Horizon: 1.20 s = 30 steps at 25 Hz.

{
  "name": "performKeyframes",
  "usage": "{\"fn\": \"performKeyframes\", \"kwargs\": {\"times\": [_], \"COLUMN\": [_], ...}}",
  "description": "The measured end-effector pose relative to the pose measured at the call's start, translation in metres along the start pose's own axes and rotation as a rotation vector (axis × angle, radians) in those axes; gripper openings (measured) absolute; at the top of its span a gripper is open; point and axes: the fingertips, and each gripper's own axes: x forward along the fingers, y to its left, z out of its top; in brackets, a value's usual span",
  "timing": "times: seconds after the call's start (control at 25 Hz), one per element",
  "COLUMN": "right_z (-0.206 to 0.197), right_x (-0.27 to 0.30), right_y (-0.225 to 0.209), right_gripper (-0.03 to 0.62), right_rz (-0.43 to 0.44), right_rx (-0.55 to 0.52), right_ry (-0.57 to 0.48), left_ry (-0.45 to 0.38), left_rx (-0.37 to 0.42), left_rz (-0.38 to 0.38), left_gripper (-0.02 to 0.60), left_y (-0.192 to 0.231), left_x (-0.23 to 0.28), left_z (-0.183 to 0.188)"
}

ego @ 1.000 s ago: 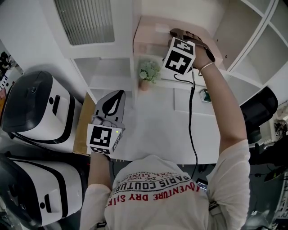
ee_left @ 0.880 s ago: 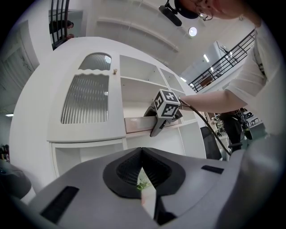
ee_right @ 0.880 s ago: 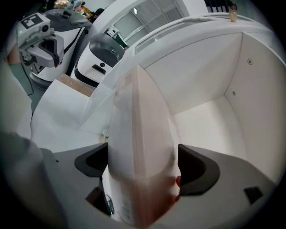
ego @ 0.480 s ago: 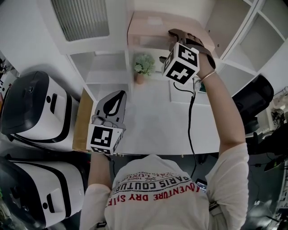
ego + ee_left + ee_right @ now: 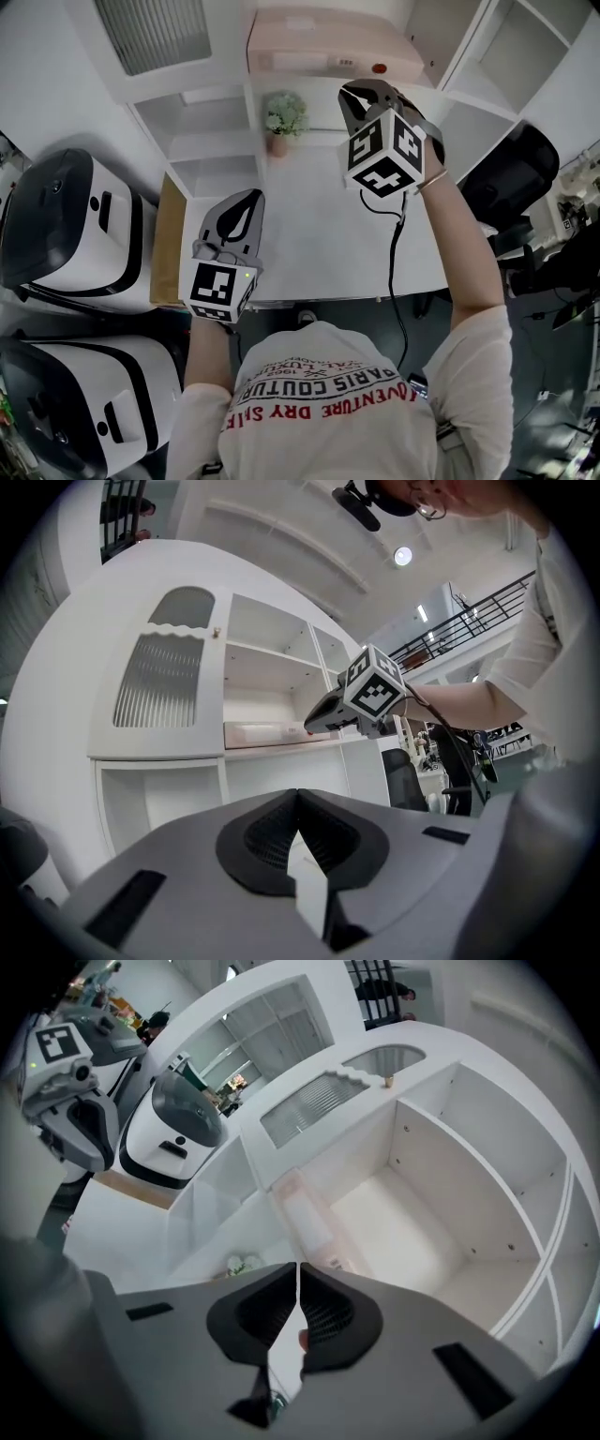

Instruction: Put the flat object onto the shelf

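**Withdrawing the right gripper (image 5: 354, 92) from the flat object (image 5: 328, 47), now left on the shelf (image 5: 317, 84)**

Head view: A second ago the right gripper's fingers were spread wide against the pale pink flat object up at the shelf. They are now seen drawn back toward the person, and the object is left lying flat beyond their tips, untouched. A small potted plant (image 5: 281, 117) stands lower down, to the left of those fingers. The left gripper (image 5: 246, 199) is held low over the white table (image 5: 319, 244), where it was before, well apart from the object.

Left gripper view: The left jaws are seen pressed together with nothing between them. Far ahead of and above the fingertips, the flat object (image 5: 267, 731) is shown resting along the shelf board. The right gripper (image 5: 323, 719) is poised just beside the object's end and is not gripping it.

Right gripper view: The right jaws are closing and are seen meeting along one thin seam, empty. Just past the fingertips the flat object (image 5: 305, 1213) is seen lying in the open compartment, with bare shelf floor to its right.

From this it is judged that the object has been let go and the placement is done. Only the retreat of the right gripper appears to be left. No lean or overhang that would threaten a fall can be made out, though the object's far edge is not shown clearly.
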Motion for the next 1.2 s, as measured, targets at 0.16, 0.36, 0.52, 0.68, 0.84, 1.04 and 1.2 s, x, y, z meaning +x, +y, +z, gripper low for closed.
{"fn": "performKeyframes", "kwargs": {"times": [0.16,0.36,0.52,0.68,0.84,1.04,1.2], "right_z": [-0.012,-0.029,-0.041,-0.058,-0.067,-0.068,-0.062], "right_x": [-0.02,-0.042,-0.061,-0.074,-0.086,-0.102,-0.109], "right_y": [0.021,0.046,0.064,0.087,0.106,0.111,0.116], "right_gripper": [0.029,0.028,0.028,0.028,0.029,0.028,0.028], "right_rz": [0.005,0.029,0.035,0.001,-0.015,-0.035,-0.023], "right_rx": [0.115,0.297,0.471,0.566,0.627,0.686,0.684], "right_ry": [-0.029,-0.074,-0.129,-0.177,-0.256,-0.394,-0.443], "left_ry": [0.004,0.01,0.007,0.008,0.012,0.026,0.025], "left_rx": [-0.003,0.0,0.001,0.01,0.006,-0.013,-0.044], "left_rz": [-0.021,-0.043,-0.045,-0.04,-0.038,-0.028,-0.025], "left_gripper": [0.012,0.012,0.012,0.012,0.012,0.012,0.014], "left_y": [-0.011,-0.021,-0.023,-0.022,-0.023,-0.021,-0.019], "left_x": [-0.007,-0.008,-0.008,-0.003,0.001,0.003,0.003], "left_z": [0.0,-0.001,0.001,0.003,0.001,-0.007,-0.011]}}
